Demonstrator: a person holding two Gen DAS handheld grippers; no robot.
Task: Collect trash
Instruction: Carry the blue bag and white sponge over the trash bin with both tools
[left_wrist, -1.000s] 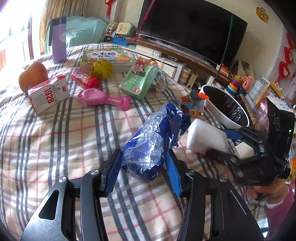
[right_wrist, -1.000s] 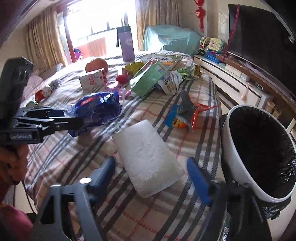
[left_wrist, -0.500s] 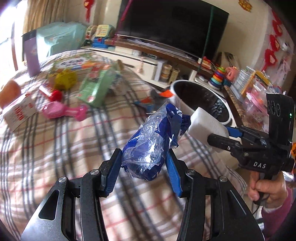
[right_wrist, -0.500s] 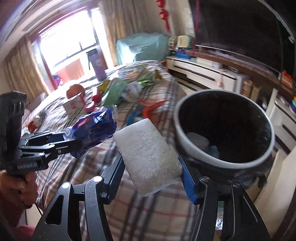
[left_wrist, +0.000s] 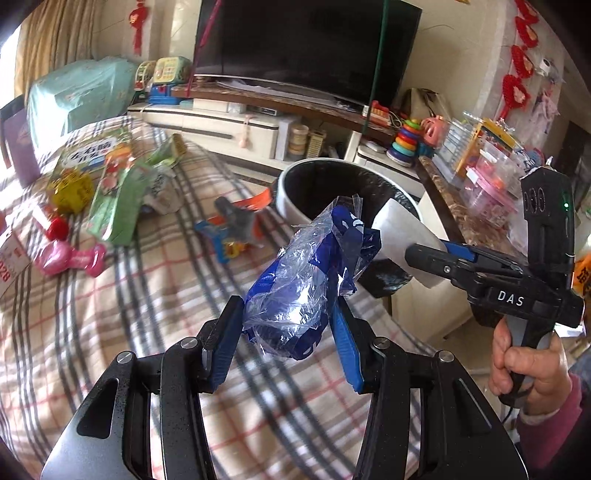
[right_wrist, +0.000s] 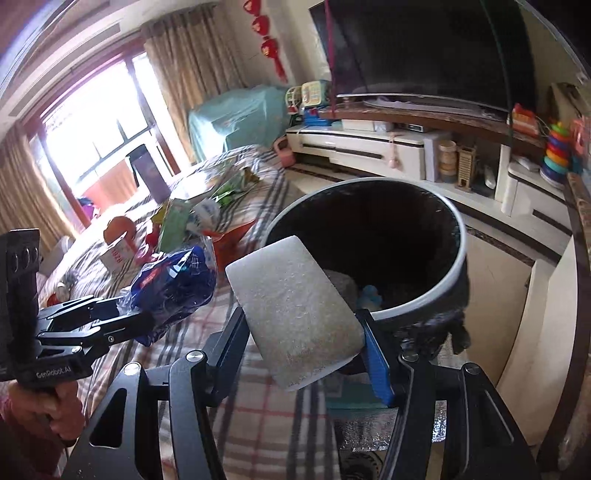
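- Blue pads of the left gripper (left_wrist: 286, 343) press both sides of a crumpled blue wrapper (left_wrist: 306, 280) of clear and blue plastic, holding it up off the plaid bedspread (left_wrist: 129, 302).
- In the right wrist view the same wrapper (right_wrist: 173, 291) sticks out past the left gripper's black fingers, near the left edge of the foam block.
- The right gripper (right_wrist: 303, 339) is clamped on a white foam block (right_wrist: 295, 314), its pads against the block's long sides; the block tilts upward and its far corner overlaps the bin's rim in the picture.
- From the left wrist view the foam block (left_wrist: 402, 229) hangs over the near rim of the bin, and a hand (left_wrist: 528, 373) in a pink sleeve grips the right gripper's handle.
- The round trash bin (right_wrist: 458, 236), white outside with a black liner, stands beside the bed; some pale and blue scraps lie at its bottom.
- Farther back on the bedspread lie a green carton (left_wrist: 118, 199), a pink toy (left_wrist: 70, 256) and a blue and orange wrapper (left_wrist: 232, 229).
- A television (left_wrist: 306, 48) stands on a low cabinet behind the bin.
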